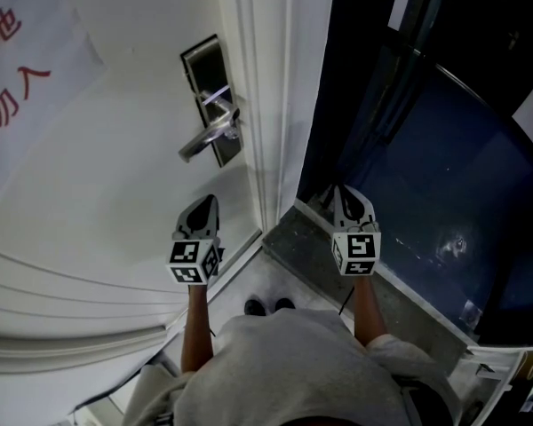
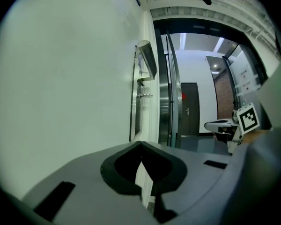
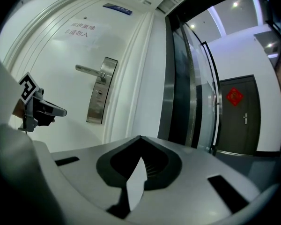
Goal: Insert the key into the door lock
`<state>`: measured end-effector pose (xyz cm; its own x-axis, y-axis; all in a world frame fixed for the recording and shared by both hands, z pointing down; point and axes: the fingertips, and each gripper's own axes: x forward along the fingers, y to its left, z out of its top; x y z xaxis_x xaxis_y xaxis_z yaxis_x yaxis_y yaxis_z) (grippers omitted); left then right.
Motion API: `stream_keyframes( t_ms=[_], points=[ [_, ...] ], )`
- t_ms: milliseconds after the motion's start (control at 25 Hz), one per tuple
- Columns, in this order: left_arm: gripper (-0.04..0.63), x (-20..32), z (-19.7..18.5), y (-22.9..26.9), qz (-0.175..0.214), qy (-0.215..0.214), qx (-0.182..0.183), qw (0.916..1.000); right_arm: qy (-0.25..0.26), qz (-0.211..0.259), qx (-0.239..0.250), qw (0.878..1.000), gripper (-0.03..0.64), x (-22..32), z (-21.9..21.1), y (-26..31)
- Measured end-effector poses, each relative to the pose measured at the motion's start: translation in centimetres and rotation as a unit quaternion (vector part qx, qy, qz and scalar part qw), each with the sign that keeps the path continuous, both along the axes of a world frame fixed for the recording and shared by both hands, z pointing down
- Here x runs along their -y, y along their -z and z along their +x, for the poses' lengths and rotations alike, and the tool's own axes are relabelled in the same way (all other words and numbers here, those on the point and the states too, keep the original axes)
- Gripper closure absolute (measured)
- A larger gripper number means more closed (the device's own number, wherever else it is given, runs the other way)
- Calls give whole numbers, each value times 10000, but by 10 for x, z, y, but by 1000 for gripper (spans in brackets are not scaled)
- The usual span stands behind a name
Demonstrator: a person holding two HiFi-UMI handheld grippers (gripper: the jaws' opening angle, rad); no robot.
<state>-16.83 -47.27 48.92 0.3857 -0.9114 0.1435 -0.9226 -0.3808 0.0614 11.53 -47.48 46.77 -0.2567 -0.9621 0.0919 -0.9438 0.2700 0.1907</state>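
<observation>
A white door (image 1: 115, 167) carries a dark metal lock plate (image 1: 211, 105) with a silver lever handle (image 1: 204, 138). From the right gripper view, the plate (image 3: 102, 90) has its lever (image 3: 89, 70) above a small keyhole. In the left gripper view a small metal stub (image 2: 144, 95) sticks out of the plate; I cannot tell whether it is a key. My left gripper (image 1: 209, 200) is shut, below the handle and apart from it. My right gripper (image 1: 336, 189) is shut, beside the door frame. No key shows between either pair of jaws.
The white door frame (image 1: 271, 105) stands between the grippers. Right of it is a dark glass panel (image 1: 426, 149) over a grey stone sill (image 1: 306, 247). A paper notice with red characters (image 1: 18, 69) hangs on the door. The person's shoes (image 1: 268, 306) show below.
</observation>
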Motion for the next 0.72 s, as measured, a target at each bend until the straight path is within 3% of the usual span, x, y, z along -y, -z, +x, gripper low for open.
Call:
stream_keyframes(
  t_ms=[720],
  points=[
    [578,0,1,-4,-58,-36,22,10000,197,-71,-70,9998,595,5,-14,0]
  ],
)
